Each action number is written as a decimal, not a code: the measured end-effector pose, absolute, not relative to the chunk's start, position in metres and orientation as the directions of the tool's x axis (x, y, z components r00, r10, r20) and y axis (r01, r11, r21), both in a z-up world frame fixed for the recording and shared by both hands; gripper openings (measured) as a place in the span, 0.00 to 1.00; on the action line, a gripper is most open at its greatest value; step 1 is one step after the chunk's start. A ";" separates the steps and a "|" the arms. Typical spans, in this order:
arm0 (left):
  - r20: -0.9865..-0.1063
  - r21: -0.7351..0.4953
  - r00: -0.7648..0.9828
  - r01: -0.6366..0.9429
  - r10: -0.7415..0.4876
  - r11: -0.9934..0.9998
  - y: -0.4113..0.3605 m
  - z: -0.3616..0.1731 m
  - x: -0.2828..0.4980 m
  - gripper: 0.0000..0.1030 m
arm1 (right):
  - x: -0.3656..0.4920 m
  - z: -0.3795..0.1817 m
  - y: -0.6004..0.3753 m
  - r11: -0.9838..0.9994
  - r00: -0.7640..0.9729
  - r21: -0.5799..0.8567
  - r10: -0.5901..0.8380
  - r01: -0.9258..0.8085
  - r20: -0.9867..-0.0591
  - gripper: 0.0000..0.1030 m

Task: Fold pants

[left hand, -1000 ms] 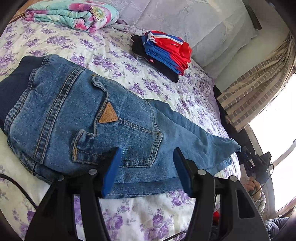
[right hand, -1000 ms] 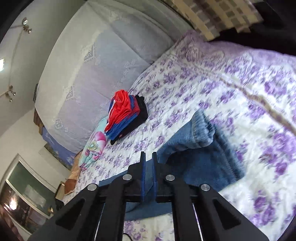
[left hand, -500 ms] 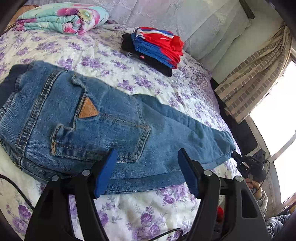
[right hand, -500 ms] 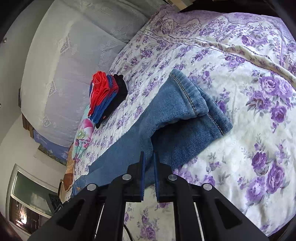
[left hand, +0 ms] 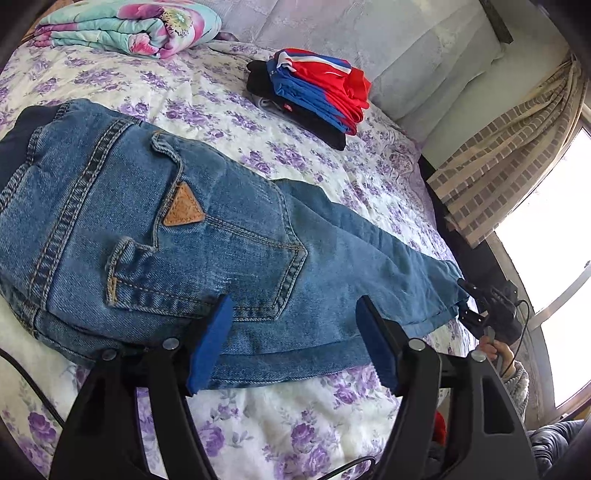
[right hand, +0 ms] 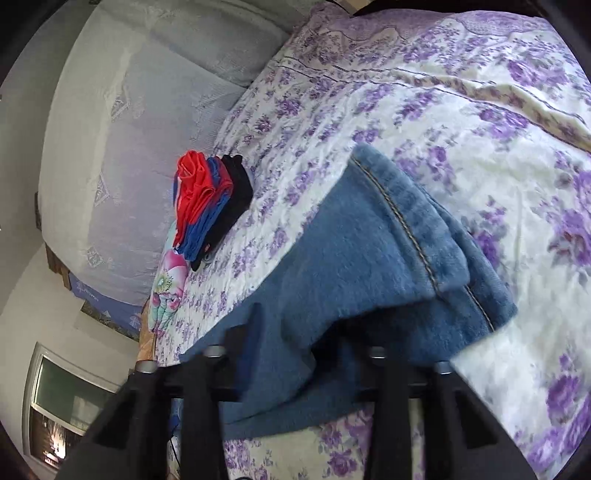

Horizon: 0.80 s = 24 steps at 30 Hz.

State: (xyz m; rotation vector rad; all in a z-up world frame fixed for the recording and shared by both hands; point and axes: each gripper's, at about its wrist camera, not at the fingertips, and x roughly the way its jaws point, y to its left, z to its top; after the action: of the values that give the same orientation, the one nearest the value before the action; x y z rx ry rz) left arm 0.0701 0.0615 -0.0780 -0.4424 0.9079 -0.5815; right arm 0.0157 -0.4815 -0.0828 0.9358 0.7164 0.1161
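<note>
Blue jeans [left hand: 155, 229] lie flat on the floral bed, folded lengthwise, back pocket with a brown triangular patch up, waist at left, leg hems at right. My left gripper [left hand: 293, 334] is open and empty, just above the jeans' near edge below the pocket. In the right wrist view the leg hems [right hand: 417, 236] fill the middle. My right gripper [right hand: 295, 354] stands open with the denim of the leg lying between and over its fingers. It also shows in the left wrist view [left hand: 480, 302] at the hem end.
A stack of folded red, blue and black clothes [left hand: 314, 92] sits at the bed's far side. A rolled floral blanket [left hand: 125, 26] lies at the far left. A padded headboard [right hand: 129, 110] and checked curtain [left hand: 506, 155] border the bed.
My right gripper has opened and pushed in close over the leg hems. My left gripper stayed open, shifting slightly over the jeans' near edge.
</note>
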 end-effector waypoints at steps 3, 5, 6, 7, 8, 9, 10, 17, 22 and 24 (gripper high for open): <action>-0.596 -0.598 0.475 0.274 -0.647 0.753 0.064 -0.077 0.070 0.65 | 0.003 -0.049 -0.471 0.697 0.825 0.709 0.336 0.107 -0.454 0.06; -0.589 -0.612 0.470 0.271 -0.657 0.743 0.067 -0.078 0.070 0.65 | -0.015 -0.028 -0.466 0.743 0.837 0.667 0.330 0.056 -0.437 0.06; -0.586 -0.619 0.469 0.266 -0.660 0.739 0.070 -0.079 0.070 0.65 | -0.022 -0.026 -0.469 0.748 0.834 0.660 0.321 0.068 -0.449 0.05; -0.581 -0.629 0.465 0.264 -0.668 0.731 0.072 -0.080 0.071 0.65 | -0.026 -0.034 -0.474 0.750 0.819 0.653 0.308 0.103 -0.484 0.06; -0.575 -0.640 0.458 0.263 -0.678 0.722 0.074 -0.081 0.071 0.65 | -0.025 -0.049 -0.481 0.742 0.788 0.653 0.309 0.150 -0.532 0.06; -0.570 -0.649 0.454 0.262 -0.685 0.714 0.076 -0.082 0.072 0.65 | -0.023 -0.070 -0.487 0.723 0.746 0.662 0.326 0.200 -0.581 0.07; -0.571 -0.651 0.452 0.259 -0.685 0.714 0.077 -0.082 0.072 0.65 | -0.021 -0.091 -0.492 0.685 0.700 0.681 0.354 0.258 -0.621 0.07; -0.581 -0.602 0.497 0.271 -0.645 0.751 0.077 -0.065 0.059 0.65 | -0.055 -0.067 -0.516 0.628 0.770 0.719 0.286 0.298 -0.570 0.29; -0.562 -0.588 0.489 0.331 -0.667 0.738 0.059 -0.057 0.059 0.70 | -0.043 -0.032 -0.483 0.756 0.810 0.628 0.243 0.187 -0.533 0.33; -0.587 -0.574 0.476 0.326 -0.655 0.751 0.054 -0.065 0.064 0.71 | -0.021 -0.024 -0.457 0.783 0.794 0.619 0.332 0.070 -0.509 0.41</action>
State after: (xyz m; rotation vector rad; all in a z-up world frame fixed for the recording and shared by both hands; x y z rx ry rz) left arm 0.0636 0.0539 -0.0647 -0.4155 0.8881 -0.6210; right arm -0.0211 -0.4575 -0.0245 0.6674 0.6478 0.1525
